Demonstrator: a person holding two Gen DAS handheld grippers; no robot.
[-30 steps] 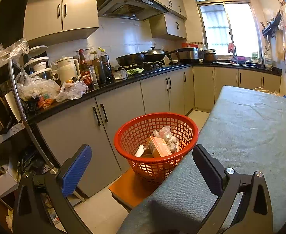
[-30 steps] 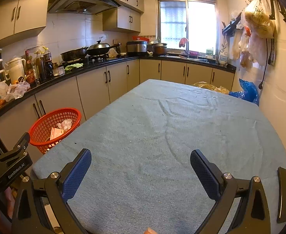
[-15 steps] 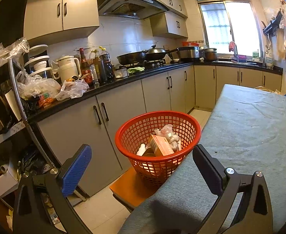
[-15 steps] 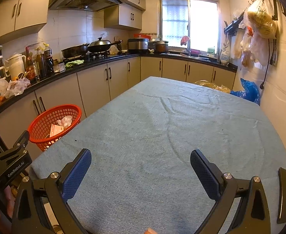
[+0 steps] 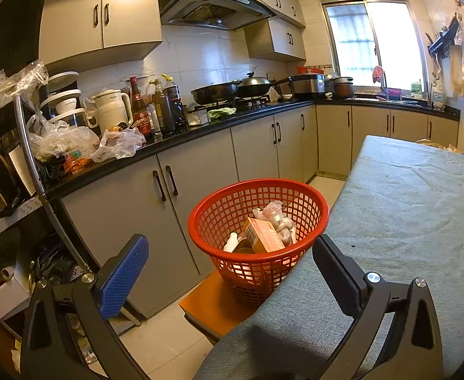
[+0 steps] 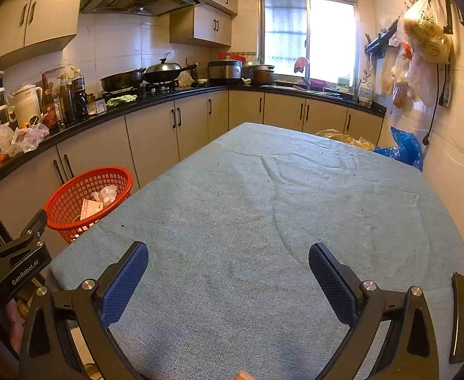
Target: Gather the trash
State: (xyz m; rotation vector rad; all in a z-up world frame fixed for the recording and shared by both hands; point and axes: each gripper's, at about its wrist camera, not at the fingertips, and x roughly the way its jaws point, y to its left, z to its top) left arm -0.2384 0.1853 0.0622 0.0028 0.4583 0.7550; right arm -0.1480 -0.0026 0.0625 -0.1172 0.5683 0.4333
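Note:
A red mesh basket (image 5: 304, 204) stands on an orange stool beside the table's left edge; it also shows in the right wrist view (image 6: 73, 190). Inside lie an orange-and-white carton (image 5: 262, 234), a crumpled plastic wrapper (image 5: 274, 213) and a small white bottle (image 5: 231, 242). My left gripper (image 5: 230, 255) is open and empty, hovering just before the basket at the table's near corner. My right gripper (image 6: 228, 262) is open and empty, above the bare grey-blue tablecloth (image 6: 279, 205). The left gripper's body (image 6: 13, 266) shows at the right wrist view's left edge.
Beige cabinets under a black counter (image 5: 200, 133) run along the left and far side, crowded with bottles, a kettle, pans and plastic bags. A cluttered metal shelf (image 5: 7, 164) stands at the left. Blue and yellow bags (image 6: 399, 148) lie beyond the table's far right corner.
Both grippers stay open and empty. The left view has crept slightly towards the basket; the right view has tilted down a little.

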